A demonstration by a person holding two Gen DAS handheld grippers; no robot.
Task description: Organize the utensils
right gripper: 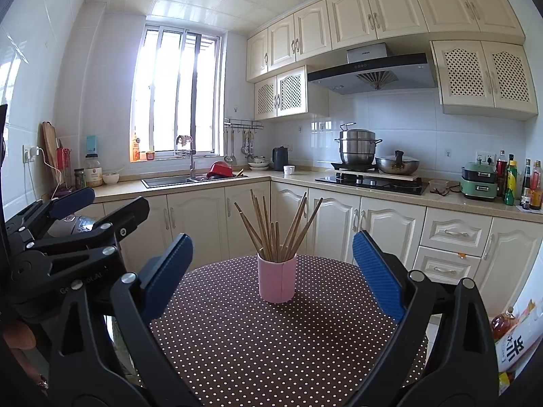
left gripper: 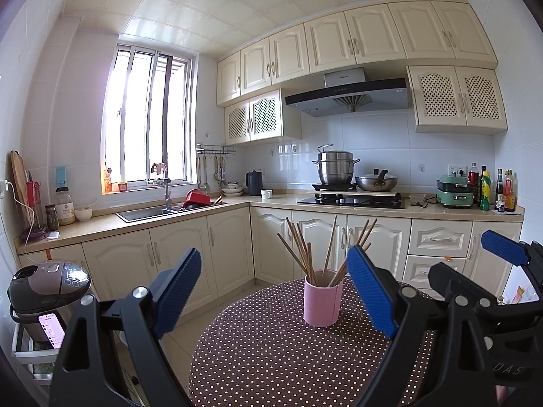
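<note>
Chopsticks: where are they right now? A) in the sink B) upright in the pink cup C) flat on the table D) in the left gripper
B: the chopsticks stand fanned out in the pink cup on the dotted table, while the left gripper and right gripper are both open and empty.

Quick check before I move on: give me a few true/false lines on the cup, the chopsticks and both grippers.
1. The pink cup stands upright on the dotted table. True.
2. The chopsticks lie flat on the table. False: they stand in the cup, fanned out.
3. The left gripper is open and holds nothing. True.
4. The right gripper is shut on the cup. False: its fingers stand wide apart, clear of the cup.
5. A spoon stands in the cup. False: only chopsticks show.
</note>
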